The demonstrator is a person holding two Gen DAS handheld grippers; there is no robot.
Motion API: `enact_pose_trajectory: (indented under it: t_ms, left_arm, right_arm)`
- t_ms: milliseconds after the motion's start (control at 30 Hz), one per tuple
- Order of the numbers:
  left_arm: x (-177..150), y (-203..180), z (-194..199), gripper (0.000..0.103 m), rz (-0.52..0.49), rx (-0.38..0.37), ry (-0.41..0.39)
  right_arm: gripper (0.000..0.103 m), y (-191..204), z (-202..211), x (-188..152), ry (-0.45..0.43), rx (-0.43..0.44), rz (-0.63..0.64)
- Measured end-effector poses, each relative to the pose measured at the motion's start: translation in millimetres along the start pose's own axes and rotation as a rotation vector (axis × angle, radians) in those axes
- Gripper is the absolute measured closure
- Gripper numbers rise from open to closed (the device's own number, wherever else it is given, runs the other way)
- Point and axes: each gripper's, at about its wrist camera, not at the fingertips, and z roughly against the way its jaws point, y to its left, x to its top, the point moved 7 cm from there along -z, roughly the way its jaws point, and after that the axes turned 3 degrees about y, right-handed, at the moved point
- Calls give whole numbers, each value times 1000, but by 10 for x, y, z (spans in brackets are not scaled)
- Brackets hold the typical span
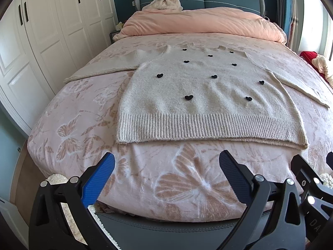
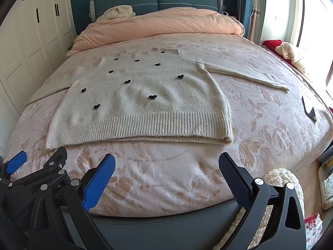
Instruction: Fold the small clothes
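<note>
A beige knitted sweater (image 1: 208,95) with small black hearts lies flat, face up, on the pink butterfly bedspread (image 1: 170,179), sleeves spread out to both sides, ribbed hem toward me. It also shows in the right wrist view (image 2: 145,102). My left gripper (image 1: 166,164) is open and empty, held above the foot of the bed, short of the hem. My right gripper (image 2: 166,164) is open and empty too, just right of the left one, which shows at the lower left of the right wrist view (image 2: 35,166).
A pink duvet (image 1: 204,23) is bunched at the headboard. White wardrobes (image 1: 41,31) stand on the left. A dark phone (image 2: 309,108) lies near the bed's right edge. Red and cream cloths (image 2: 287,52) lie at the far right. A fluffy rug (image 2: 281,179) lies on the floor.
</note>
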Motion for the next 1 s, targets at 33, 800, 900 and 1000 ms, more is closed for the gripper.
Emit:
enact_pose_trajectory:
  t_ms: [33, 800, 900, 1000]
  left_arm:
    - [0, -2, 0, 5, 1, -1, 0]
    - [0, 20, -16, 6, -3, 6, 0]
    - [-1, 13, -11, 6, -4, 8, -2]
    - [-3, 3, -8, 6, -4, 8, -1]
  right_arm:
    - [5, 2, 0, -1, -1, -1, 0]
    - [5, -17, -39, -25, 5, -1, -4]
    - [5, -20, -44, -30, 6, -1, -5]
    - [5, -31, -45, -31, 7, -1, -7]
